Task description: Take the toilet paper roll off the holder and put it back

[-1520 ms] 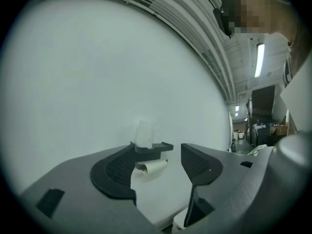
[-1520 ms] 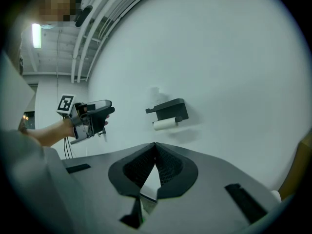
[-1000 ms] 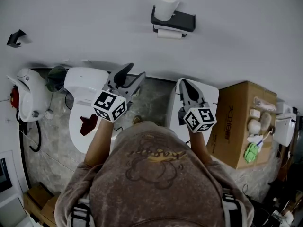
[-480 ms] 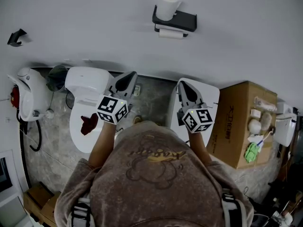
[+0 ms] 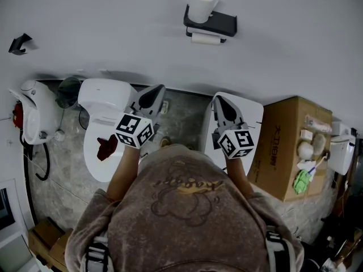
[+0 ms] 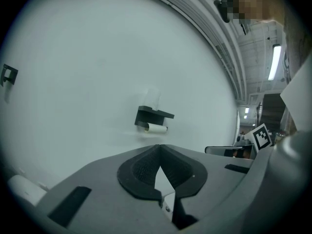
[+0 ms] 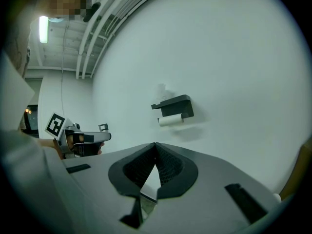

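- Currently slung under the black holder [image 5: 218,22] on the wall [image 5: 113,27]: toilet paper roll [image 5: 205,38], well apart from both grippers; spare roll [image 5: 201,4] upright on top.
- Left gripper [image 5: 157,90] clenched on nothing; right gripper [image 5: 218,100] likewise pinched together, empty.
- Probably light, soft, crushable; best pinched gently across its middle.

Nothing here reads clearly for you. The cardboard box [image 5: 289,146] carries a short line of dark print down its side, too small to make out. Your sweatshirt [image 5: 187,214] bears curly lettering across the chest, which is not legible either. Your left gripper [image 5: 154,92] and right gripper [image 5: 219,101] each carry black-and-white square markers, no words.
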Available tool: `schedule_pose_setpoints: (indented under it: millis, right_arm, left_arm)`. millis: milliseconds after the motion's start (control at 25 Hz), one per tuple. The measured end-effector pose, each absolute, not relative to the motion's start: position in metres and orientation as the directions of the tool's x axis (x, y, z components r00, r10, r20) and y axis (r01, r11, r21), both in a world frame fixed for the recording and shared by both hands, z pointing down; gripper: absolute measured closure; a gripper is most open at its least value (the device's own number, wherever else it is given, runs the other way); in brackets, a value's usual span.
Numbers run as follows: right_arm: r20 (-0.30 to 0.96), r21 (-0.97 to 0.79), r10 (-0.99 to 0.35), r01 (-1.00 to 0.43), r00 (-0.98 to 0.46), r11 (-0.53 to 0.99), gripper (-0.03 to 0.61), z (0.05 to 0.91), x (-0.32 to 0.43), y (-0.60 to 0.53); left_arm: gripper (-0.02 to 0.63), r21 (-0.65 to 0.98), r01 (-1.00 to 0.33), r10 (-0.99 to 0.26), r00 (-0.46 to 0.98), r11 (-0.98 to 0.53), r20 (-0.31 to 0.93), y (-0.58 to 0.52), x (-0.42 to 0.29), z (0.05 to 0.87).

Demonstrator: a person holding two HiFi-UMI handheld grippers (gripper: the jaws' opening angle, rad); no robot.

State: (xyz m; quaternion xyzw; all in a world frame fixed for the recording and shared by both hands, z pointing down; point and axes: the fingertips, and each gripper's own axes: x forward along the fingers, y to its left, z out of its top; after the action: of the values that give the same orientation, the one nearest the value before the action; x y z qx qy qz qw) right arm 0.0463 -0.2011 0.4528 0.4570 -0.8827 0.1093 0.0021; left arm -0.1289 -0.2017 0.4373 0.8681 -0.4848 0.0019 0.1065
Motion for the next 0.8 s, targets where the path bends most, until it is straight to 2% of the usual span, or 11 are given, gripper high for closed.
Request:
schedule_pose_setpoints:
  millis: [800]
  right_arm:
    - [0.095,-0.208,-0.802,-0.8,-0.59,0.563,0.583,0.4503,0.0427,-0.2026]
  left_arm:
    - [0.595,0.192,-0.848,-0.849,0.518,-0.494,0.105,-0.1999,-0.1313,0.4325]
